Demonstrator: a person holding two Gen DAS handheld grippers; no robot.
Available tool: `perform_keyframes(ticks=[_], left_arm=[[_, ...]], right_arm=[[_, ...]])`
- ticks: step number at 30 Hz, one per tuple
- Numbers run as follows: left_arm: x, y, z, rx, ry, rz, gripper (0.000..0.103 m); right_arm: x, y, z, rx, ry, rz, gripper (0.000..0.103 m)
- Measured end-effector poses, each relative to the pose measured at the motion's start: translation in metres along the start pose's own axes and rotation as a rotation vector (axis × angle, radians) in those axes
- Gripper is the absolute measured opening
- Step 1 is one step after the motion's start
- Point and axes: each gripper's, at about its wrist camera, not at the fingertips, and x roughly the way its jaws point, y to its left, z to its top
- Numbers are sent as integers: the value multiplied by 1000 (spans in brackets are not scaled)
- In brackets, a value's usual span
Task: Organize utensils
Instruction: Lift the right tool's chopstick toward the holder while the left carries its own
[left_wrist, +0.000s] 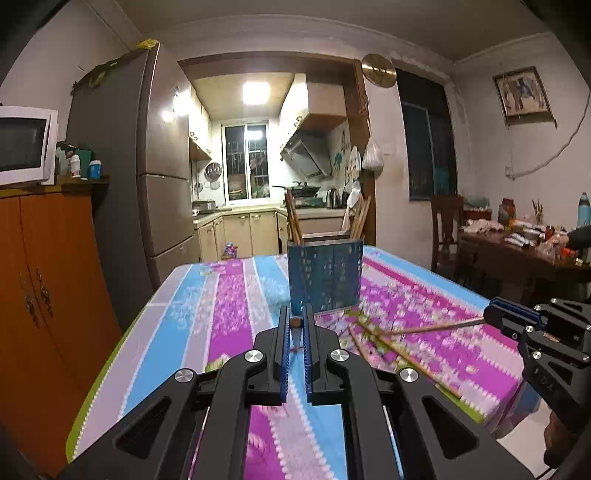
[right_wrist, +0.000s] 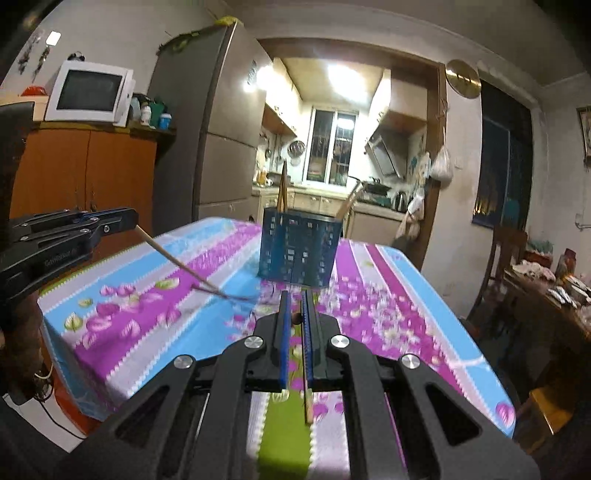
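Left gripper (left_wrist: 295, 325): clenched on one chopstick (right_wrist: 177, 260), held near its butt; the rest slants down toward the tablecloth (left_wrist: 207, 314).
Right gripper (right_wrist: 295, 319): clenched on another stick (left_wrist: 432, 326), whose end pokes out behind the jaws in the right wrist view.
Holder (left_wrist: 325, 275): blue, perforated, upright on the cloth ahead of both grippers, with several chopsticks already standing in it at either side.
Loose sticks (left_wrist: 369, 341): a few lie crossed on the cloth, right of the left gripper; the blur hides their count.
Step in hand: probably carrying both sticks up to the holder.
Doing it well: raise each stick until its low tip clears the rim, then tilt it nearer upright before lowering.
Aim: the open middle of the holder, away from the sticks leaning at its sides.
Order: one gripper at a time, so the two sticks do not cross over the mouth.
Release: only once the tip is well inside.
Risk: a slanted stick catching the rim could tip the holder.
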Motion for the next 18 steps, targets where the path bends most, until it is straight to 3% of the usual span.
perform_keyframes(ticks=[13, 18], left_arm=[[-6, 3, 57, -22, -45, -27, 8], [-3, 5, 64, -44, -16, -54, 8]], right_arm=[[-10, -30, 50, 47, -76, 96, 5], [-8, -33, 62, 66, -67, 137, 5]])
